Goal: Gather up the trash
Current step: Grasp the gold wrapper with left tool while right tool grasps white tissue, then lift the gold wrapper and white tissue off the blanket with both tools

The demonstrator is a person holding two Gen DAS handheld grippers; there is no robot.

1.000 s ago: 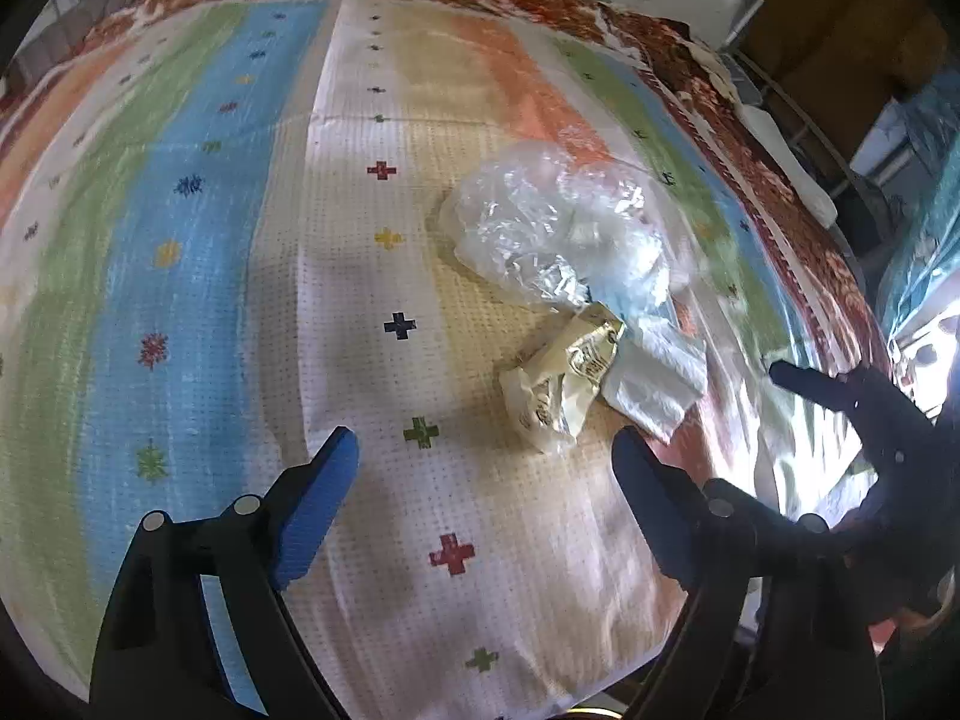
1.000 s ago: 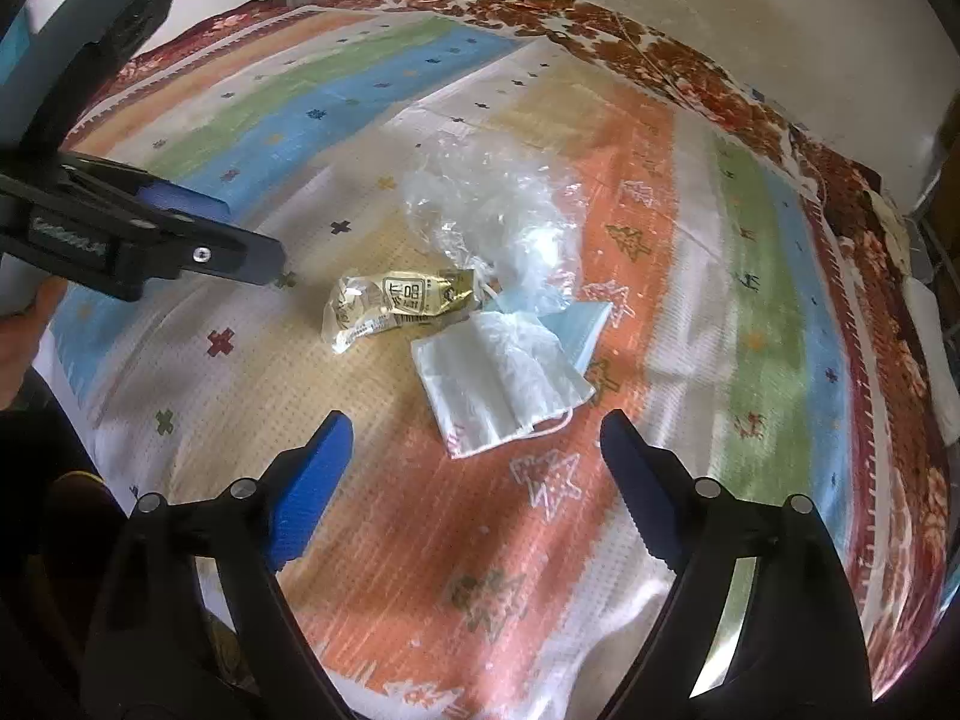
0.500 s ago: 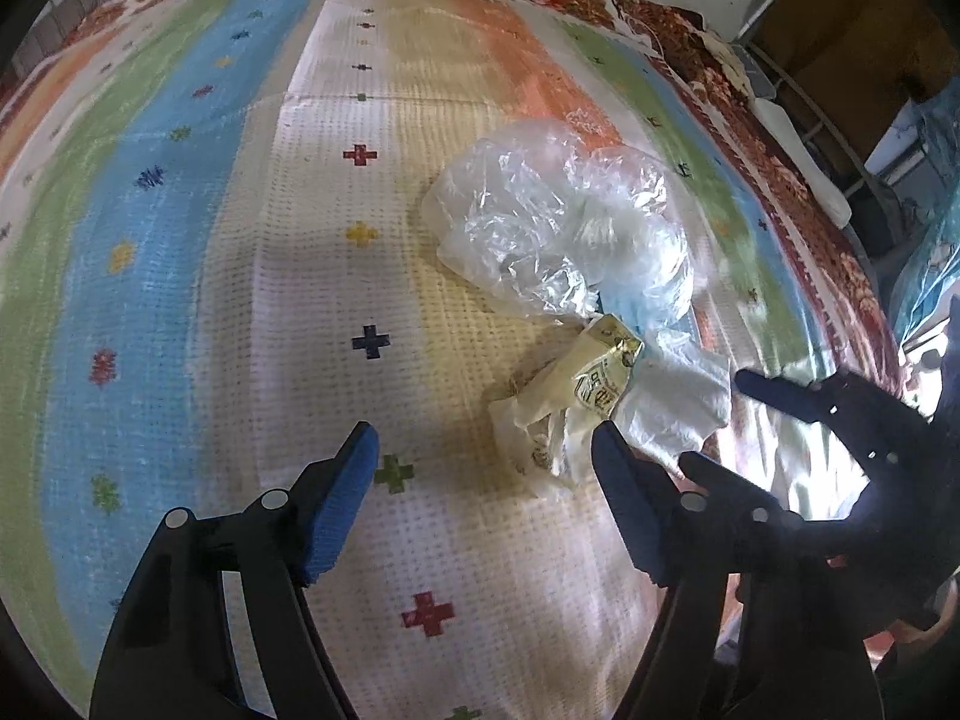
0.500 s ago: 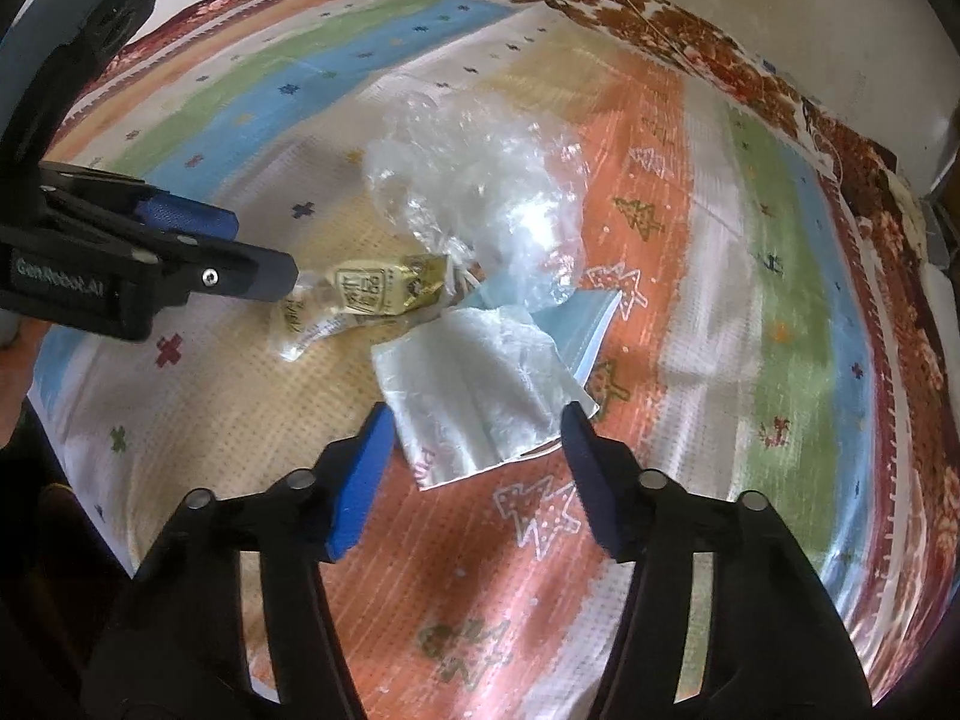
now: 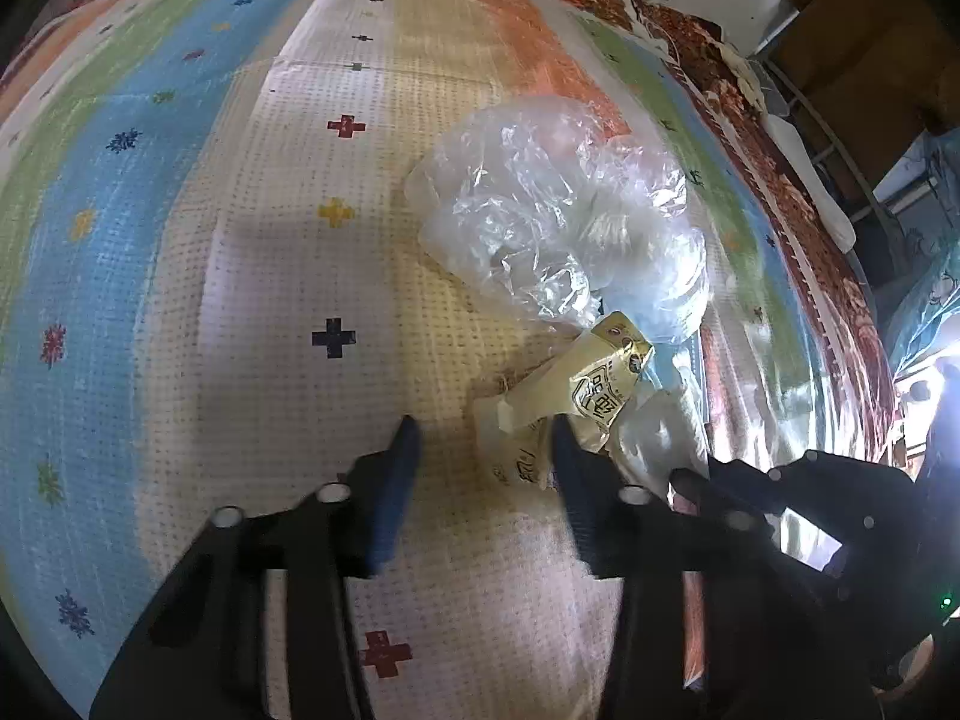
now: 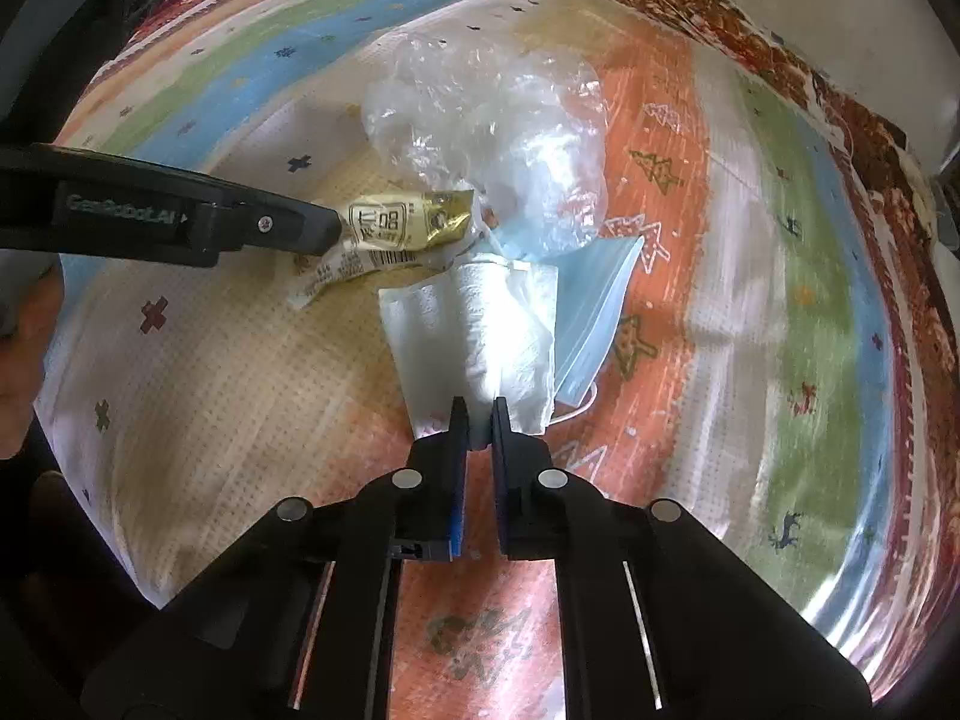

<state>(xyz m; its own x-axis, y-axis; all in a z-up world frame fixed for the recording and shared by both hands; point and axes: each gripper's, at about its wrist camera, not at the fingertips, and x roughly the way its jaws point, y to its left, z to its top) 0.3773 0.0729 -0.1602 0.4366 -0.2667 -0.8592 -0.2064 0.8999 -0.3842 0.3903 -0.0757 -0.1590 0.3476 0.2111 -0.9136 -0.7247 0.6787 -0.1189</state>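
A pile of trash lies on a striped bedspread [image 5: 180, 300]. It holds a crumpled clear plastic bag [image 5: 558, 222], a gold snack wrapper [image 5: 576, 402], a white tissue [image 6: 480, 330] and a blue face mask [image 6: 594, 306]. My right gripper [image 6: 478, 414] is shut on the near edge of the white tissue. My left gripper [image 5: 480, 438] is half closed, its jaws still apart, with the near end of the gold wrapper [image 6: 396, 222] between its fingers. The left gripper also shows in the right wrist view, its finger [image 6: 180, 222] reaching to the wrapper.
The bedspread [image 6: 750, 300] has a red floral border at its far edge. Brown furniture [image 5: 870, 60] and a metal rail stand beyond the bed's right side. The right gripper's body [image 5: 840, 510] sits close beside my left gripper.
Both grippers moved in toward the pile. The right gripper closed on the white tissue. The left gripper narrowed around the gold wrapper's near end.
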